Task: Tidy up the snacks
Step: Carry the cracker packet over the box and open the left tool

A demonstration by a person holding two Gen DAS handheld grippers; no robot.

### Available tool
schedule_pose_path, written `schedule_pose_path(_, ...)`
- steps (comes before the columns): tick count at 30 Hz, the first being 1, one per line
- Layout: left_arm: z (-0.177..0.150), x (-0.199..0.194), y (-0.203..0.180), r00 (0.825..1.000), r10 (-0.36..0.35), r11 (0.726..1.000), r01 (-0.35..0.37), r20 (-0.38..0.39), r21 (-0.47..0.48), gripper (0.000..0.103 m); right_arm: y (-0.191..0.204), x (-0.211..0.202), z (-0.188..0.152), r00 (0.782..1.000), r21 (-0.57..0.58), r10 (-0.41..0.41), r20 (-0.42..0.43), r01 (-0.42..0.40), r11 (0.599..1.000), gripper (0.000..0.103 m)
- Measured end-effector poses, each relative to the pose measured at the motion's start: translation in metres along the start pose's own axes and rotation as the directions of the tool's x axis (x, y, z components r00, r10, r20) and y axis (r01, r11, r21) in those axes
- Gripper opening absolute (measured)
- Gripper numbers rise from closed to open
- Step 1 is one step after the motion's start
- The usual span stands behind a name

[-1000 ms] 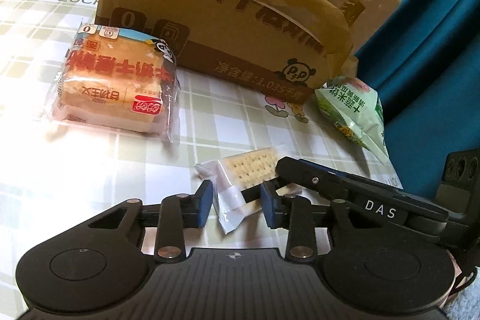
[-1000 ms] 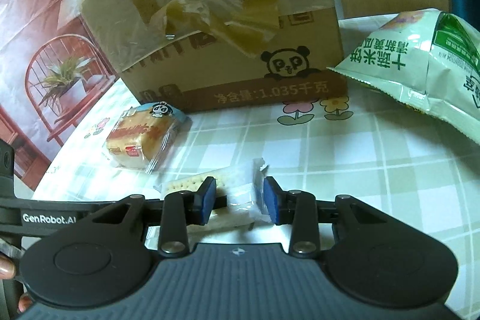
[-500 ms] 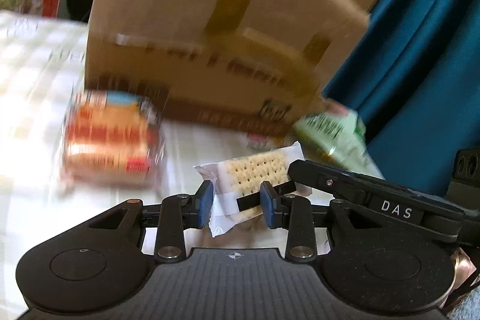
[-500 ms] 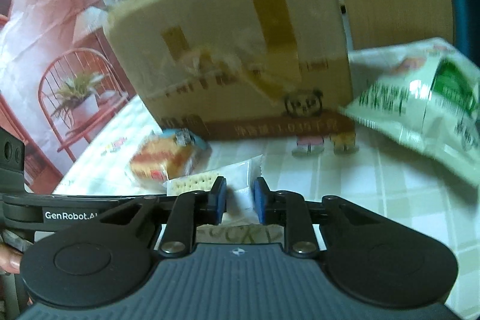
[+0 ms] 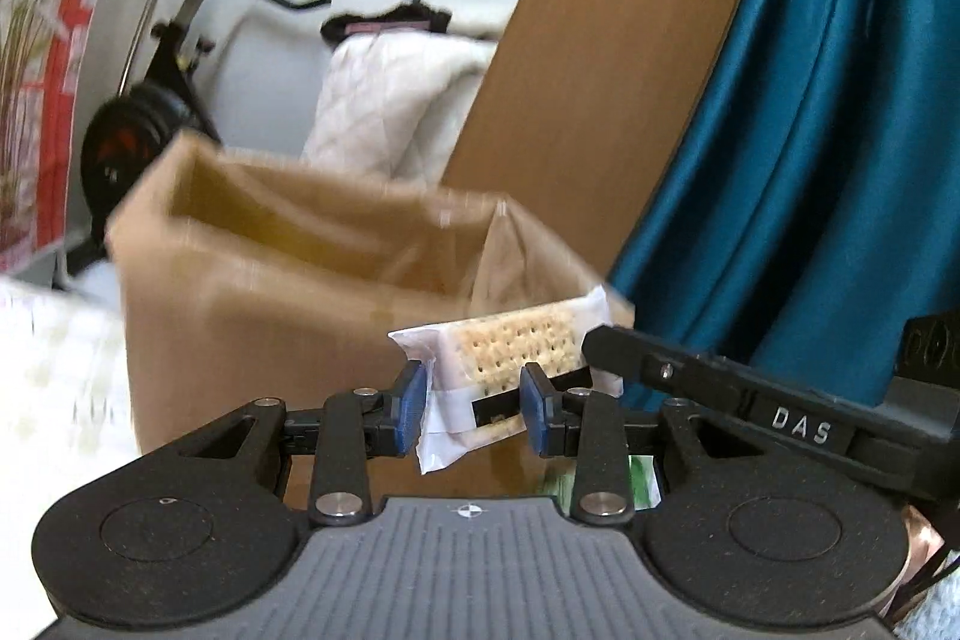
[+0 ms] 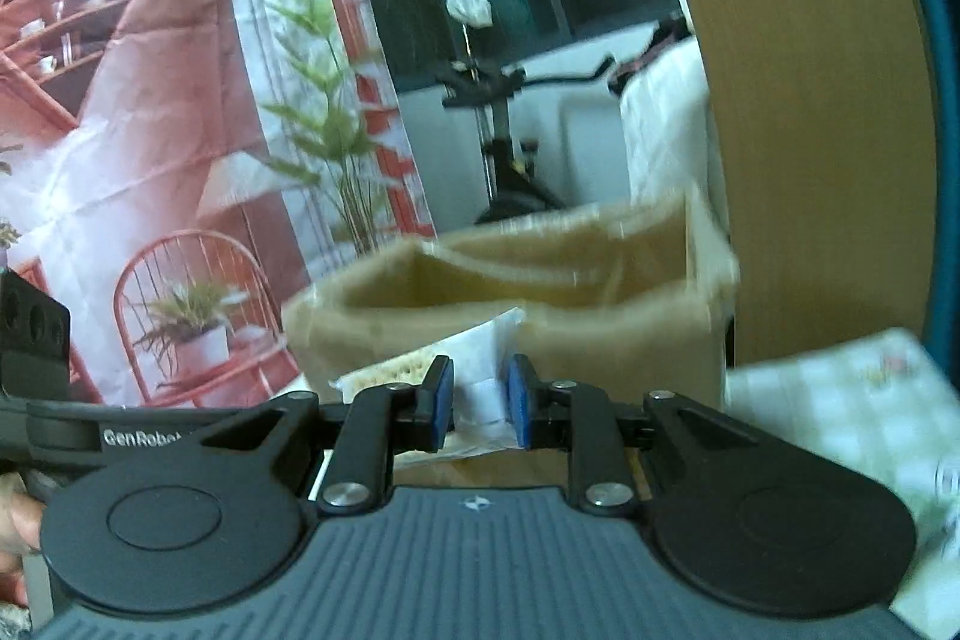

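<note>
Left gripper point(image 5: 474, 403) and right gripper point(image 6: 478, 409) jaws each clamped an end of the cracker packet point(image 5: 510, 349) before the open cardboard box point(image 5: 288, 280).

Exercise bike point(image 5: 174, 40), teal curtain point(image 5: 810, 130), perhaps white quilt point(image 5: 384, 100), blurred.

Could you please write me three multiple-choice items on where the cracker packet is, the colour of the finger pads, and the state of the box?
1. Where is the cracker packet?
A. Inside the box
B. Held in the air by both grippers
C. Flat on the tablecloth

2. What colour are the finger pads?
A. Blue
B. Red
C. Green

3. What state is the cardboard box in?
A. Taped shut
B. Crushed flat
C. Open at the top

Answers: 1 B, the left gripper and right gripper each pinch one end. 2 A, plainly blue. 3 C, its inner walls show.
</note>
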State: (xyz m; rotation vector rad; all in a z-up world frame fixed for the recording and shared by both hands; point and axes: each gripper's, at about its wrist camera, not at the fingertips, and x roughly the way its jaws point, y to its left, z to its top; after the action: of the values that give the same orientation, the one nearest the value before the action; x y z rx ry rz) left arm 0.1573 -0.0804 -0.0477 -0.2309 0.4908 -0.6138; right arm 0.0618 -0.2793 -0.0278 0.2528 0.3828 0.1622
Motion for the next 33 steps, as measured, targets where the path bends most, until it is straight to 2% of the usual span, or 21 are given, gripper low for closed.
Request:
schedule_pose_path(4,0.031,0.017,-0.005,0.999,0.016,1.000,-0.017,0.041,0.025,0.036,0.001,0.015,0.025,0.999,-0.026,-0.007,0.038,0.008,1.000,0.022)
schedule_pose_path(7,0.046,0.032,-0.008,0.999,0.030,0.998,-0.033,0.044,0.048,0.036,0.000,0.026,0.037,0.998,-0.038,-0.017,0.053,0.019,0.999,0.022)
schedule_pose_path(12,0.046,0.047,-0.003,0.999,0.051,0.996,-0.052,0.017,0.066,0.036,-0.015,0.044,0.045,0.999,-0.022,-0.039,0.037,0.040,0.999,0.022)
schedule_pose_path(18,0.036,0.054,0.006,0.997,0.073,0.994,-0.071,-0.028,0.087,0.039,-0.037,0.059,0.033,0.997,0.062,-0.069,-0.017,0.070,0.996,0.022)
schedule_pose_path(21,0.037,0.045,0.009,0.995,0.102,0.988,-0.100,-0.014,0.116,0.046,-0.043,0.059,0.028,0.993,0.088,-0.112,-0.044,0.115,0.989,0.024)
schedule_pose_path(26,0.043,0.023,0.020,0.993,0.118,0.985,-0.117,0.003,0.125,0.046,-0.045,0.041,0.027,0.992,0.100,-0.124,-0.015,0.125,0.987,0.025)
schedule_pose_path(29,0.042,0.003,0.025,0.988,0.151,0.979,-0.152,0.017,0.139,0.052,-0.039,0.025,0.027,0.992,0.076,-0.127,0.019,0.125,0.989,0.025)
schedule_pose_path(30,0.042,-0.004,0.028,0.987,0.161,0.976,-0.163,0.025,0.143,0.056,-0.037,0.019,0.027,0.991,0.071,-0.127,0.031,0.124,0.990,0.028)
schedule_pose_path(33,0.039,-0.024,0.040,0.982,0.187,0.971,-0.190,0.036,0.142,0.056,-0.034,0.002,0.026,0.988,0.064,-0.140,0.067,0.136,0.989,0.038)
